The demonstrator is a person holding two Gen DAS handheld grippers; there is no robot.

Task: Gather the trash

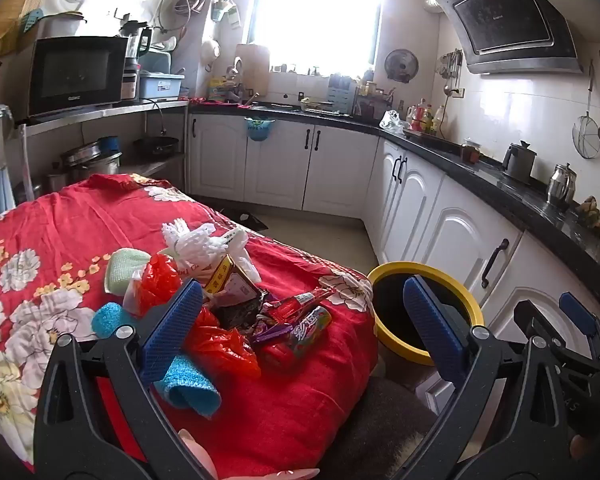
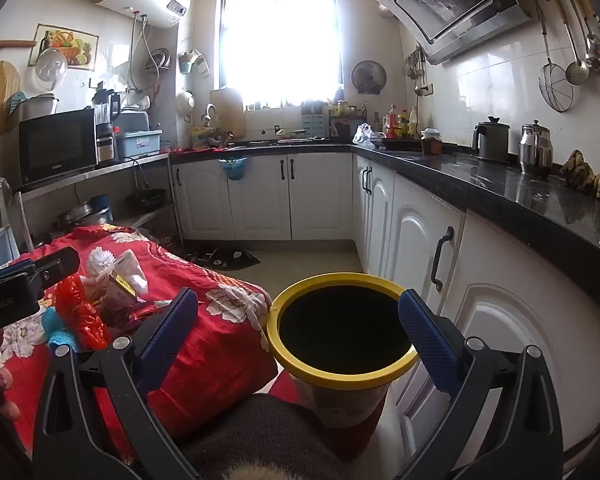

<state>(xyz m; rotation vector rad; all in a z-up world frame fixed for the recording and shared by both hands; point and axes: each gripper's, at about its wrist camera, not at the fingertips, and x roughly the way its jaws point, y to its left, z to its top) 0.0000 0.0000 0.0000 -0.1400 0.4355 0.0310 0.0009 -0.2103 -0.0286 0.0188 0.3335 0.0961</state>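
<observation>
The left tongs (image 1: 300, 320) stand spread as wide as they go, with nothing between their blue pads; the heap of trash lies just ahead of and below them on the red flowered cloth (image 1: 52, 216) that covers the surface. Nearest their left pad lie a crumpled red plastic bag (image 1: 220, 344) and a folded blue scouring cloth (image 1: 188, 384). A purple candy wrapper (image 1: 308, 324) sits almost midway between the pads, its long axis running roughly across the gap and slightly away to the right. Farther ahead lie a yellow-and-brown paper packet (image 1: 232, 284), white foam netting (image 1: 196, 240) and a pale green sponge (image 1: 124, 268).

The right tongs (image 2: 300, 320) are likewise fully spread and empty. They hang directly over the mouth of the yellow-rimmed bin (image 2: 340, 376), which stands on the floor touching or just beside the cloth's hanging edge, to the right of the heap. From these tongs the trash lies well off to the left, past the left pad.

So the left tongs are plainly the nearer to the heap, and the bin lies to their right, beyond their right pad. I judge nothing has been collected yet: the bin's interior reads as dark, though its bottom cannot be made out. The coming move likely turns on dipping the left tongs onto the wrapper or red bag, then carrying it rightward.
</observation>
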